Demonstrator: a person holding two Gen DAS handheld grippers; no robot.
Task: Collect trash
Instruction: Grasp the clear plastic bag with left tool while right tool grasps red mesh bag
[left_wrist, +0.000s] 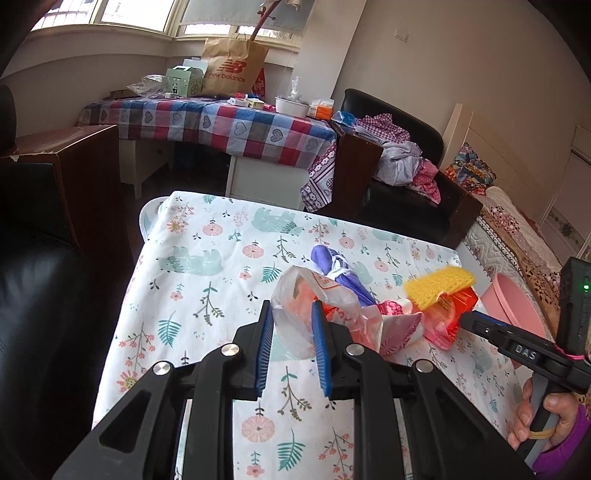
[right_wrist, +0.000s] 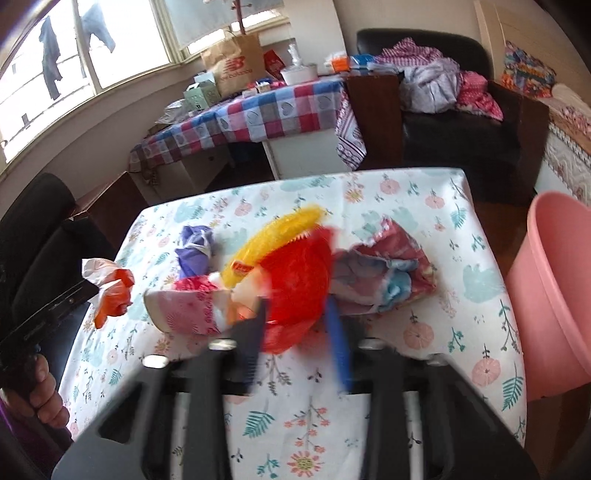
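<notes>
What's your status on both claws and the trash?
Left claw shut on clear plastic bag. Right claw shut on red wrapper. Pink bin beside table, path clear.

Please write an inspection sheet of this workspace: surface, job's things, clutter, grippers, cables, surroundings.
Surface: table with floral cloth.
Job's things: clear plastic bag; red wrapper; yellow foam net; purple wrapper; pink packet; pink bin beside the table.
Clutter: nothing seen apart from the trash.
Grippers: left gripper, jaws shut on the clear plastic bag; right gripper, jaws shut on the red wrapper.
Cables: nothing seen.
Surroundings: checked table, paper bag, armchair with clothes.
</notes>
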